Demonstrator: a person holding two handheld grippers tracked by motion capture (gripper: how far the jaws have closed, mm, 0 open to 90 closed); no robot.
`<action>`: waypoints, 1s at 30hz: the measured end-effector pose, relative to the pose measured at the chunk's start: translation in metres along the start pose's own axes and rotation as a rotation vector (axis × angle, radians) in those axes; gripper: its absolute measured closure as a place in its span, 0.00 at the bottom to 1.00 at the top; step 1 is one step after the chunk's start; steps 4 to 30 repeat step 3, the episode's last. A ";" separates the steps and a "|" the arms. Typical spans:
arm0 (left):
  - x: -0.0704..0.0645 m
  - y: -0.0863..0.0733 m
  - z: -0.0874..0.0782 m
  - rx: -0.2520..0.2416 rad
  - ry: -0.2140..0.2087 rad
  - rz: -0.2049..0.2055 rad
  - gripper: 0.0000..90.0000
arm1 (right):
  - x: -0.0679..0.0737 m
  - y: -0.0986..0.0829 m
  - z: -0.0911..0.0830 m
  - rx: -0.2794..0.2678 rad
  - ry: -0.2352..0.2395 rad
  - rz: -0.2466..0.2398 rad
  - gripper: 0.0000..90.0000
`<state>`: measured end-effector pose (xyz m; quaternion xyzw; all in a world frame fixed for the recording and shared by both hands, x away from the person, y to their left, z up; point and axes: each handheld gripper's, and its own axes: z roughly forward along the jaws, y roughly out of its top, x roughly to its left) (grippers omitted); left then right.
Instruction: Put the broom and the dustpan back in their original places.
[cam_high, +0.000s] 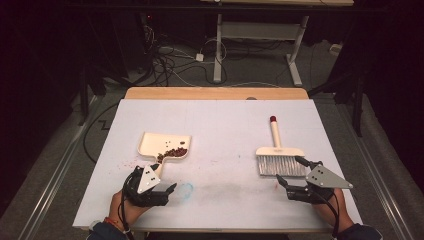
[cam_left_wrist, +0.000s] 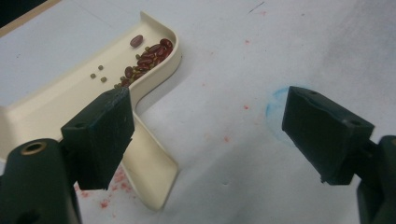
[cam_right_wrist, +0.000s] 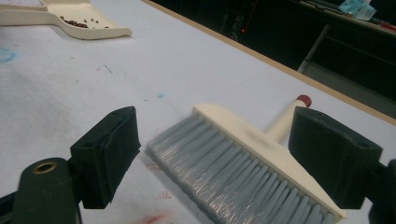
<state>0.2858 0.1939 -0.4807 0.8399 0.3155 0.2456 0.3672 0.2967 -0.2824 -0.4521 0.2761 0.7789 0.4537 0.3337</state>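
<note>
L gripper (cam_high: 161, 184) open by dustpan (cam_high: 165, 144) handle w/ beans (cam_high: 172, 152); R gripper (cam_high: 290, 172) open at brush (cam_high: 280, 159) bristles.

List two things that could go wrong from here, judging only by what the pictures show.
1. The beans lie heaped near the dustpan handle end; a tilted lift by the open left gripper may spill them.
2. The open right gripper faces the brush bristles, not its handle, so a grasp could bend them.

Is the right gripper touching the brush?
Apart. In the right gripper view the gripper stands open, and white table shows between its left pad and the brush bristles.
</note>
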 end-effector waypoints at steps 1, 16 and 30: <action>0.000 0.001 0.000 -0.001 0.002 -0.001 0.19 | 0.000 0.000 0.000 -0.001 -0.001 -0.001 0.19; 0.001 0.001 -0.001 -0.013 0.010 0.002 0.19 | 0.000 0.000 0.000 0.001 -0.002 0.000 0.20; 0.001 0.001 -0.001 -0.013 0.010 0.002 0.19 | 0.000 0.000 0.000 0.001 -0.002 0.000 0.20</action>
